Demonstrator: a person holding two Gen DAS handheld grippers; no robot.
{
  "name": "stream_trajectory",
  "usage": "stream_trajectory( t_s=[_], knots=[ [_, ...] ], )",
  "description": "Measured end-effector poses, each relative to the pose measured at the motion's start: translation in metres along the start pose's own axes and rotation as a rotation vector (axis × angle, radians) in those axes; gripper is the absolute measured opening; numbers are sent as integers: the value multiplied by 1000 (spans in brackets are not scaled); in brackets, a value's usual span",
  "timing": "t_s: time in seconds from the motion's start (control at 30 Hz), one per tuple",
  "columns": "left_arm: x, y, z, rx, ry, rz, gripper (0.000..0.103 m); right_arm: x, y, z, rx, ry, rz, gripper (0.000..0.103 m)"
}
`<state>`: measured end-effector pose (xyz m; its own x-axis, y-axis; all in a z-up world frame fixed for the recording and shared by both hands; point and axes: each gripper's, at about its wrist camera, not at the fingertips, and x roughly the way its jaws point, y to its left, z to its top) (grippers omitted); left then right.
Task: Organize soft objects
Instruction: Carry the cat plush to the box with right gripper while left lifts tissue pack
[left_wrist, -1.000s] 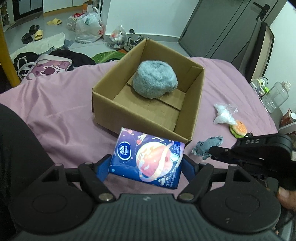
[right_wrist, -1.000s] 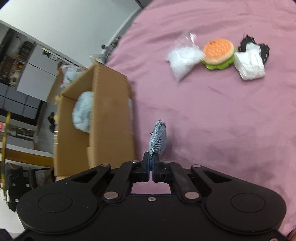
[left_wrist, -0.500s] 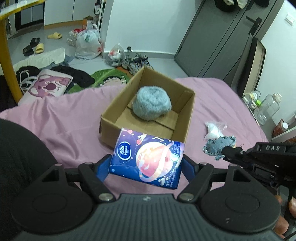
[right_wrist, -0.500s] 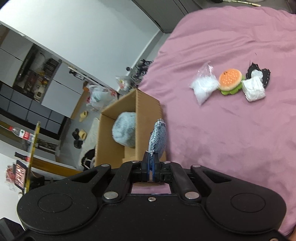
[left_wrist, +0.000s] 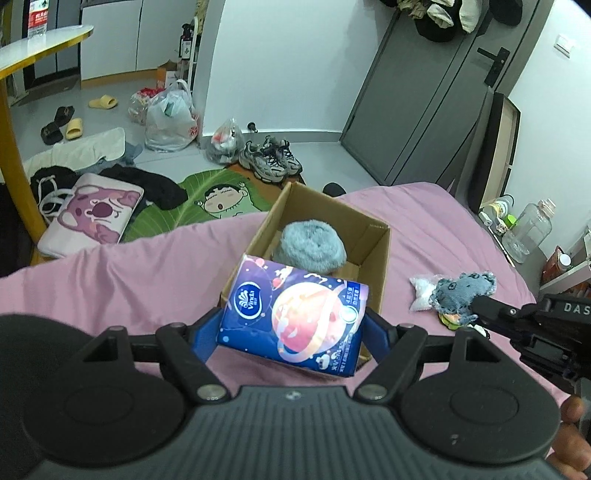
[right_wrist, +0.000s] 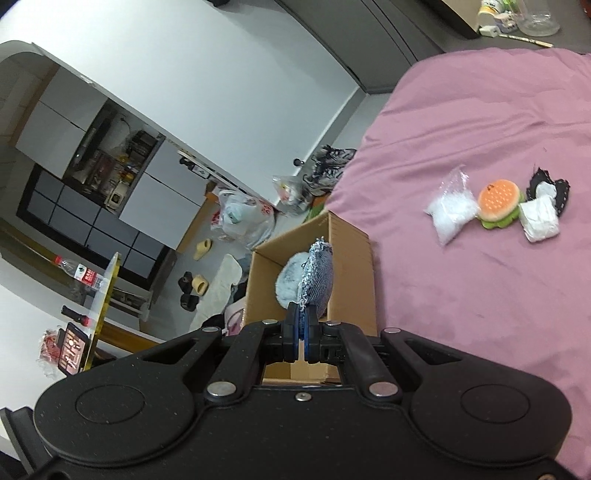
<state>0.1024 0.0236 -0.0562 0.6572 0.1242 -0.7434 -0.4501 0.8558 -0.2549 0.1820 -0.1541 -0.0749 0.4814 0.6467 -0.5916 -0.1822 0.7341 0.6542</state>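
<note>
My left gripper (left_wrist: 291, 325) is shut on a blue tissue pack (left_wrist: 291, 314) with a planet print, held above the near edge of the open cardboard box (left_wrist: 376, 266). A grey fluffy ball (left_wrist: 312, 247) lies in the box. My right gripper (right_wrist: 301, 332) is shut on a small denim plush toy (right_wrist: 317, 273), also in the left wrist view (left_wrist: 461, 291), held up in the air to the right of the box (right_wrist: 351, 258). The fluffy ball (right_wrist: 290, 280) shows behind the toy.
On the pink bed sheet (right_wrist: 461, 295) lie a clear bag of white filling (right_wrist: 450, 206), a burger plush (right_wrist: 498, 203), a white wrapped pad (right_wrist: 539, 218) and a black cloth piece (right_wrist: 561, 188). Shoes, bags and clothes litter the floor beyond the bed (left_wrist: 166, 122).
Both grippers have risen well above the bed with their objects. The denim toy has come off the sheet, and the box looks smaller and farther below.
</note>
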Motion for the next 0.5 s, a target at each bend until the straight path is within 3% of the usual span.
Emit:
stream_trajectory(
  t_s=[0.5],
  knots=[
    [38,9,28,20,10,-5,77,22,16,-2,-53,-5,43,2]
  ],
)
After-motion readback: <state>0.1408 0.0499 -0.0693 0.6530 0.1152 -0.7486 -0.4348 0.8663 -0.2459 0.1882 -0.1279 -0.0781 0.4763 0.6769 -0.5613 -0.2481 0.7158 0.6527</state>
